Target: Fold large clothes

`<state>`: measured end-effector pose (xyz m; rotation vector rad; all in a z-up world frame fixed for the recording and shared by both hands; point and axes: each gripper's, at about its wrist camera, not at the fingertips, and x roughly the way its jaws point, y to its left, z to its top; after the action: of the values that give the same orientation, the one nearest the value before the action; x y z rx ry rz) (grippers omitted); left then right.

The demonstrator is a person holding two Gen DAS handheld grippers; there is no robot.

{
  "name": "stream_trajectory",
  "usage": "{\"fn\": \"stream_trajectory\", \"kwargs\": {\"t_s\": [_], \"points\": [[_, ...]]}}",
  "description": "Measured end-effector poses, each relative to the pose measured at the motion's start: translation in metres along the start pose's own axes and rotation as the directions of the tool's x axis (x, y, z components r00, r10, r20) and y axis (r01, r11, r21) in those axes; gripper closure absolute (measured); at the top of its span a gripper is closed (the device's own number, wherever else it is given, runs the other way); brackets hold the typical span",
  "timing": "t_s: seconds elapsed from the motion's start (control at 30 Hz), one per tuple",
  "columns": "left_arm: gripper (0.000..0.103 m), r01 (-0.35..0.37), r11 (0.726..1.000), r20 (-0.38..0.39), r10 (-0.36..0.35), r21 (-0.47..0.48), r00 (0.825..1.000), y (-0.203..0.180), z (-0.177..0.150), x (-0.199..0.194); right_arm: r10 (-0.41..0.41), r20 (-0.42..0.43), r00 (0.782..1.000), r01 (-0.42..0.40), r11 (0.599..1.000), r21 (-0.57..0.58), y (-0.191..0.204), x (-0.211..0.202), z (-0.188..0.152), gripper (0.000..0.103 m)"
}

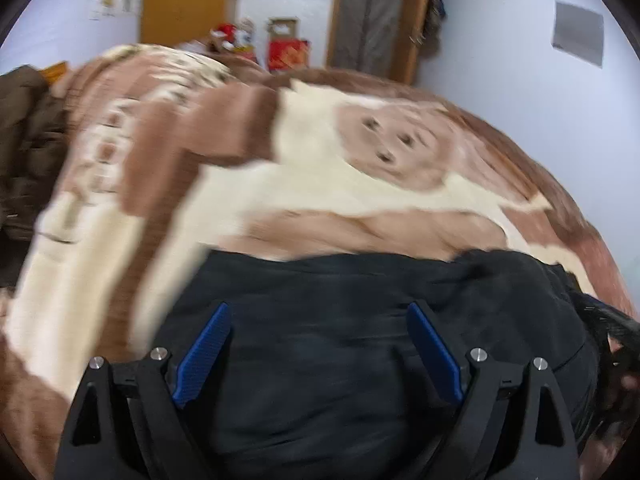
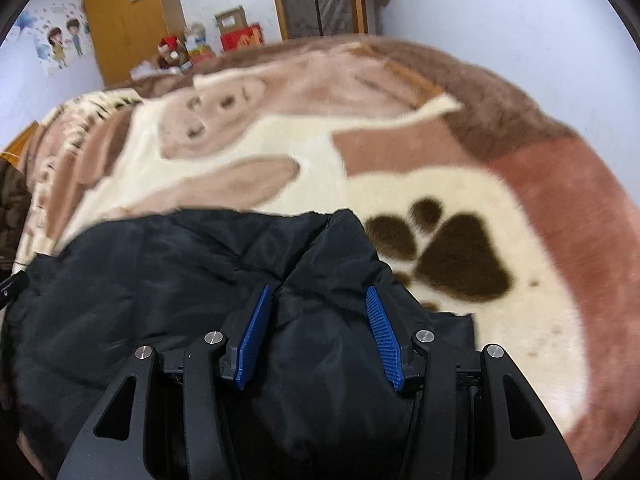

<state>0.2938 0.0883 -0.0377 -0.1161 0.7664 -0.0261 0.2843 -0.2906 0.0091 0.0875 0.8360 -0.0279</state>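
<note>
Left wrist view: the left claw (image 1: 318, 354) is hanging wide apart above the black jacket (image 1: 360, 300), gripping nothing. The jacket is lying on a brown-and-cream blanket (image 1: 312, 184) covering the bed.

Right wrist view: the right claw (image 2: 318, 334) is clamping a puffy fold of the jacket (image 2: 160, 280), beside the blanket's paw print (image 2: 452, 252).
</note>
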Motion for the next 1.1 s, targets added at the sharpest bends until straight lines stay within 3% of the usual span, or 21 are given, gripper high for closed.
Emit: {"fn": "stream_trajectory", "kwargs": {"t_s": [0.07,0.13,0.23,0.33,0.47,0.57,0.73,0.87,0.97,1.1], "points": [[0.012,-0.036,0.999,0.015,0.037,-0.03,0.999,0.034,-0.008,-0.015,0.016,0.057,0.998,-0.017,1.0,0.016,-0.006,-0.035,-0.009,0.053],[0.012,-0.062,0.995,-0.022,0.061,-0.072,0.998,0.062,-0.023,-0.013,0.02,0.068,0.997,-0.023,0.999,0.04,-0.011,-0.048,-0.022,0.053],[0.011,-0.045,0.989,-0.091,0.032,-0.144,0.995,0.085,-0.051,0.006,-0.005,-0.017,1.0,0.006,0.999,0.046,-0.017,-0.031,-0.051,0.053],[0.009,-0.039,0.988,-0.045,0.033,-0.152,0.998,0.082,-0.062,0.01,-0.036,-0.02,0.999,0.036,0.999,0.023,-0.015,-0.02,-0.056,0.053],[0.008,-0.055,0.985,-0.058,0.046,-0.163,0.997,0.082,-0.061,0.011,-0.062,-0.056,0.997,0.063,0.998,0.014,-0.012,-0.017,-0.047,0.053],[0.009,-0.067,0.986,-0.062,0.058,-0.155,0.996,0.08,-0.053,-0.009,-0.074,-0.046,0.996,0.074,0.997,-0.003,-0.01,-0.04,-0.041,0.053],[0.009,-0.031,0.994,0.011,0.032,-0.103,0.999,0.069,-0.061,-0.065,-0.029,-0.007,1.0,0.029,1.0,0.0,-0.01,-0.09,-0.059,0.053],[0.011,0.0,0.991,-0.075,-0.01,-0.132,0.997,0.074,-0.086,-0.055,-0.051,-0.085,0.995,0.05,0.999,-0.007,-0.015,-0.078,-0.08,0.053],[0.011,0.019,0.976,-0.158,-0.054,-0.215,0.986,0.084,-0.101,-0.032,-0.033,-0.131,0.991,0.039,0.998,0.041,-0.024,-0.063,-0.085,0.053],[0.012,-0.008,0.982,-0.13,-0.017,-0.186,0.991,0.073,-0.098,-0.048,-0.06,-0.115,0.992,0.061,0.998,0.006,-0.015,-0.078,-0.08,0.053]]}}
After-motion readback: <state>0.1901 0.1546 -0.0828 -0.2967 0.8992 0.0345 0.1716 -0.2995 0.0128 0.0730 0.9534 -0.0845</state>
